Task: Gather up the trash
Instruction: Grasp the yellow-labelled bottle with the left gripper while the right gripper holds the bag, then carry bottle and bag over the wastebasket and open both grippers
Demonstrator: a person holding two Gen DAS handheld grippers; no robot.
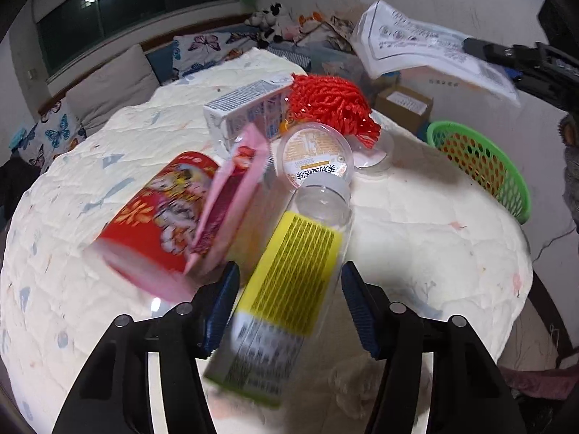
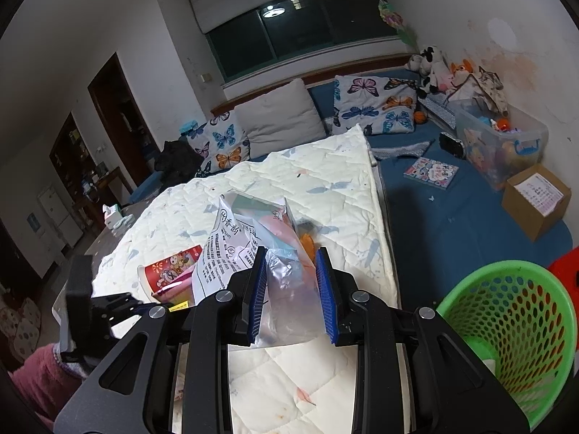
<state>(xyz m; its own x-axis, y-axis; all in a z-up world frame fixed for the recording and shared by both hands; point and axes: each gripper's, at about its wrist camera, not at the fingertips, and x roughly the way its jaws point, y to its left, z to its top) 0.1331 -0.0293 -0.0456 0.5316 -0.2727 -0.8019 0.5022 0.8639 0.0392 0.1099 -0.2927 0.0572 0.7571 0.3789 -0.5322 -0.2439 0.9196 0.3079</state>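
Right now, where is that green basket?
The green basket stands at the right edge of the quilted mattress, lower right in the right wrist view, just right of the right gripper, whose jaws hold a plastic bag.

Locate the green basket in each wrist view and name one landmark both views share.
Left wrist view: the green basket sits at the right edge, on the far side of the white quilt, seen partly from the side.
Right wrist view: the same basket fills the lower right corner, beside the bed, its open mouth toward the camera.
Shared landmark: the red paper cup lying on the quilt.
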